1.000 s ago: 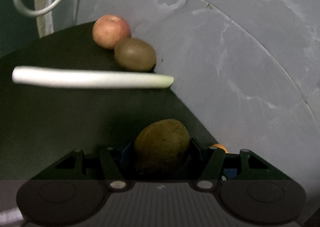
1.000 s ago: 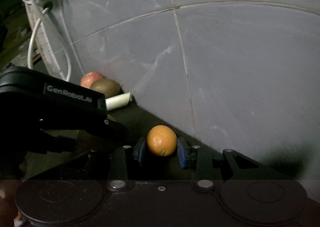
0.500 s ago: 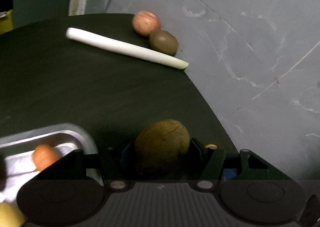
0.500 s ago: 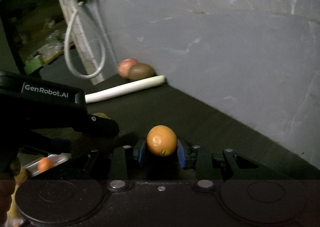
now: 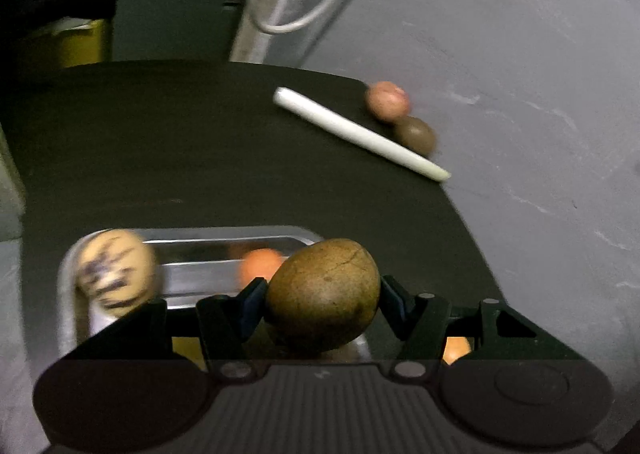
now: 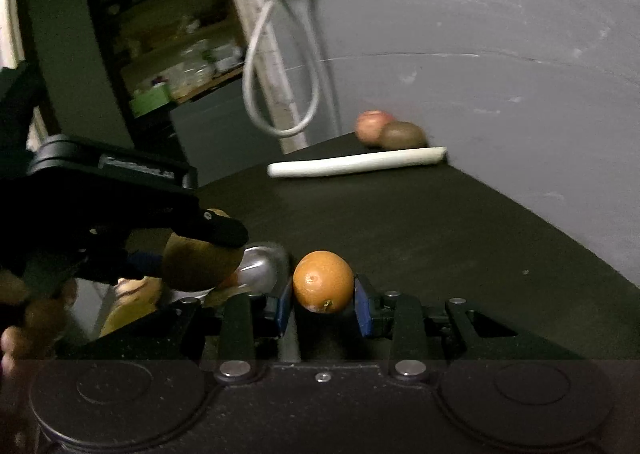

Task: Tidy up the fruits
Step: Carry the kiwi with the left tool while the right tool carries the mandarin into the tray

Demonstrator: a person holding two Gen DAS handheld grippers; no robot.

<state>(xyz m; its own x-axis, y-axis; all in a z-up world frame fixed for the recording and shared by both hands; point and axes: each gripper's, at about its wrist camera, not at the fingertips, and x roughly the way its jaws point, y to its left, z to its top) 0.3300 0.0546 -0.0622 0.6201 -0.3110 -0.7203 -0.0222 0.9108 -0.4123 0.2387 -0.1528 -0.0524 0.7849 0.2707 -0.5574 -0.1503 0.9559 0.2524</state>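
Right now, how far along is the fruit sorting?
Done: an orange fruit and a streaked yellow fruit lie in the metal tray. In hand: left tongs grip a brown fruit; right tongs grip an orange. Left: apple and kiwi by the wall.

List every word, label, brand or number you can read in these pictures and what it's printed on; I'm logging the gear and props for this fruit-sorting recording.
Only one piece of lettering shows.
Light lettering on the black body of the left gripper, seen from the right wrist view: too blurred to read.
No readable text on the brown fruit, the orange, the metal tray, the white stalk, or the grey wall.
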